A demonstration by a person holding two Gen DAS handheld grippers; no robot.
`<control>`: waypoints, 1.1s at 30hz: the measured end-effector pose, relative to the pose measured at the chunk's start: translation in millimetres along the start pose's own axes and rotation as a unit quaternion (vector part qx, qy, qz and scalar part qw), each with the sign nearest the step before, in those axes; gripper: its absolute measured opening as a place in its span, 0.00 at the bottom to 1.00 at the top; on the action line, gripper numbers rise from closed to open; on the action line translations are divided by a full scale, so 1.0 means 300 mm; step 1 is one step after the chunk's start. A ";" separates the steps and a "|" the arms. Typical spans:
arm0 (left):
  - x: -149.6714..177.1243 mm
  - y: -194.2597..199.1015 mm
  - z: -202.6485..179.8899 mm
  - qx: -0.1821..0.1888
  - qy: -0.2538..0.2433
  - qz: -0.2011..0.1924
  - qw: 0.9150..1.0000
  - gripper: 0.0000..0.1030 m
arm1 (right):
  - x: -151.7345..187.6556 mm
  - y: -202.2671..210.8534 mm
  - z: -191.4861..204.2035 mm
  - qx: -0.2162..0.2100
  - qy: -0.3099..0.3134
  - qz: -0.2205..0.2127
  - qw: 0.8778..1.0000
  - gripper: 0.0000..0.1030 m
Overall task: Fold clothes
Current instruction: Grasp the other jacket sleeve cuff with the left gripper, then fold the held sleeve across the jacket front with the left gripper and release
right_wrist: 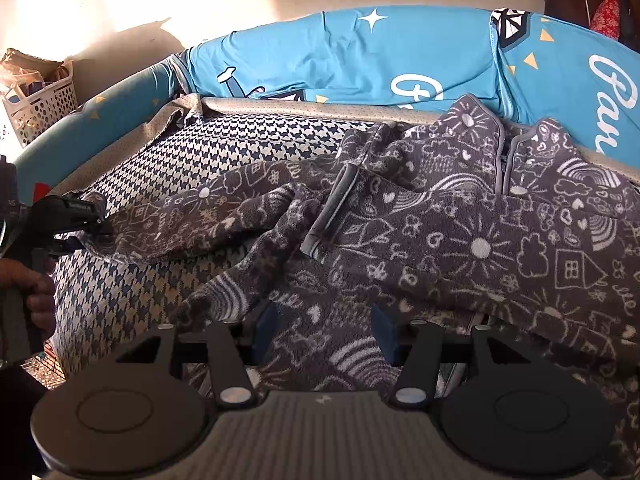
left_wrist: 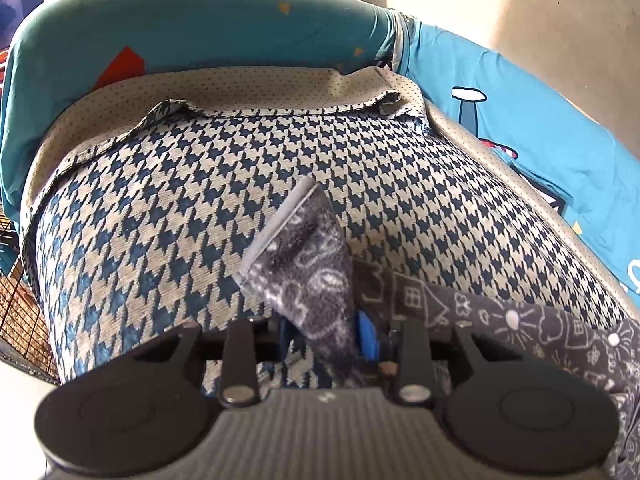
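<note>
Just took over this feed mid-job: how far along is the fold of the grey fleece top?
Done: nothing folded yet; the grey doodle-print fleece top lies rumpled across the blue-and-cream houndstooth cushion.
In hand: the left gripper has its jaws shut on a trimmed edge of the fleece; the right gripper has fleece bunched between its jaws.
Left: spread it flat, then make every fold.

Both of the 2 views ride the grippers, tilted down and close over the houndstooth cushion. The left wrist view faces its far edge and the teal sheet beyond. The right wrist view sits farther right, facing the grey fleece. They share cushion, fleece and sheet.
</note>
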State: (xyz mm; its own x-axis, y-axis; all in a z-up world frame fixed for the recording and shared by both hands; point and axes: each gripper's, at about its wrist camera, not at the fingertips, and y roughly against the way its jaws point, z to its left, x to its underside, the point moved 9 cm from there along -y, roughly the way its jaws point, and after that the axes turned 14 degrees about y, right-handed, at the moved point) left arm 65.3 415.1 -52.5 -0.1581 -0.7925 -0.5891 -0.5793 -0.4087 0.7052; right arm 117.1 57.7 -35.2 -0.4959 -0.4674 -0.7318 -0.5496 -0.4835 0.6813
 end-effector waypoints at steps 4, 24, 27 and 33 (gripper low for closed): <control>0.009 0.011 -0.023 0.024 0.009 0.009 1.000 0.12 | 0.006 -0.006 0.003 0.000 0.002 0.004 1.000 0.51; 0.537 0.286 -0.476 0.264 -0.204 0.160 0.929 0.41 | -0.017 -0.010 -0.032 -0.005 -0.031 -0.013 0.999 0.51; 0.574 0.328 -0.507 0.275 -0.220 0.160 0.922 0.60 | -0.025 0.002 -0.062 -0.012 -0.058 -0.021 0.998 0.51; 0.497 0.352 -0.560 0.270 -0.223 0.134 0.927 0.83 | -0.034 0.010 -0.118 -0.057 -0.146 -0.041 0.987 0.51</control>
State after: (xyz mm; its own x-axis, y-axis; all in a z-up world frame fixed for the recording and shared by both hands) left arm 115.1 177.7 0.4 -0.5991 -0.5183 -0.6102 -0.7680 0.1567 0.6209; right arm 144.3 34.8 -25.1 -0.6356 -0.1979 -0.7462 -0.5241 -0.5991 0.6053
